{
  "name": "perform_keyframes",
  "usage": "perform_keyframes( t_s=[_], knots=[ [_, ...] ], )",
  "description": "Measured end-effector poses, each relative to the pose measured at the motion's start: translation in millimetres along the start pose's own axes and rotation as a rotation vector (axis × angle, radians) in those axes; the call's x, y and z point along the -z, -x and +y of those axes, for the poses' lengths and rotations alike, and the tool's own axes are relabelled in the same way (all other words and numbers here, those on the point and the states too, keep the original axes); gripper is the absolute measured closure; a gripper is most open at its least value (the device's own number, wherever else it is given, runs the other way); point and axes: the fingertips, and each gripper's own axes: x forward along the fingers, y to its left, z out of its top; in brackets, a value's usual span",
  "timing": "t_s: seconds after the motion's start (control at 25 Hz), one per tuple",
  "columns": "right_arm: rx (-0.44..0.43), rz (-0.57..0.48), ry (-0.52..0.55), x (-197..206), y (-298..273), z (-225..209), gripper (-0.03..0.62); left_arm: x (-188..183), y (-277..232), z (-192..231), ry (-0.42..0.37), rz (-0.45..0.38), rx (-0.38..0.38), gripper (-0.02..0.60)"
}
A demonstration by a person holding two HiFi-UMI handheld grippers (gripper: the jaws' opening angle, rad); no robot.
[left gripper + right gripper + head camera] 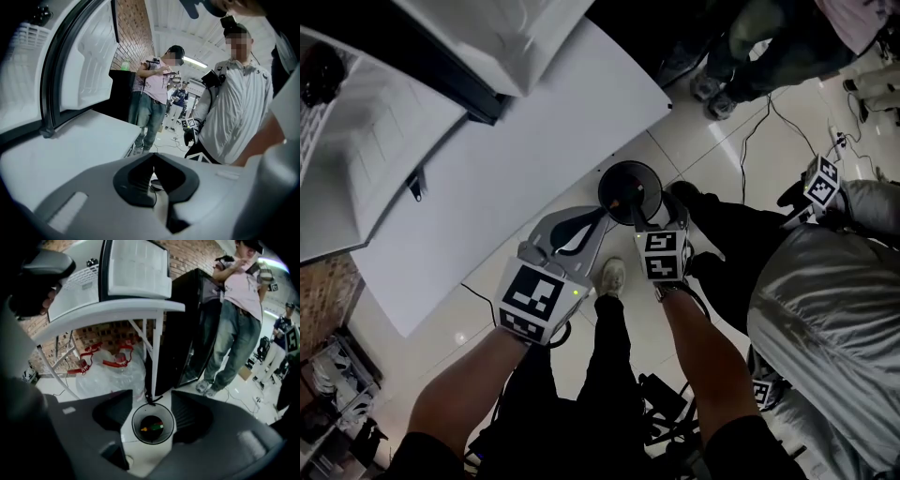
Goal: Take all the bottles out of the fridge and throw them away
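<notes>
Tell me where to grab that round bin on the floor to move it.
Pinch the rim of the bin from straight above: it stands upright, mouth open, wall seemingly thin, so one jaw inside and one outside should probably hold.

Left hand-held gripper (152, 158) jaws together; right hand-held gripper (152, 395) jaws apart

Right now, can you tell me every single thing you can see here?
Table: one, white, over the bags.
Fridge: one, white, open, on the table.
Cabinet: one, black, behind the table.
Bags: several, clear, under the table.
Bin: one, dark mesh, on the floor.
Item: one, green and red, in the bin.
Person in pink shirt: one, standing by the cabinet.
Person in pale jacket: one, nearby.
Left gripper: grey, shut, empty.
Right gripper: grey, open, empty, above the bin.
</notes>
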Motion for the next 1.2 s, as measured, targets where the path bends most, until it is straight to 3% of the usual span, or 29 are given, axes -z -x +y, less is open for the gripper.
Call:
perform_keyframes(
  t_s=[0.6,1.2],
  knots=[
    [-0.034,-0.305,0.084,-168.4,177.6,65.9,0.333,-94.7,140.9,2.2,-0.038,-0.203,-0.155,0.578],
    [-0.098,-0.488,0.211,-274.4,254.8,136.7,0.350,-131.4,244.6,25.4,-0.051,-0.321,-0.301,0.578]
  ],
)
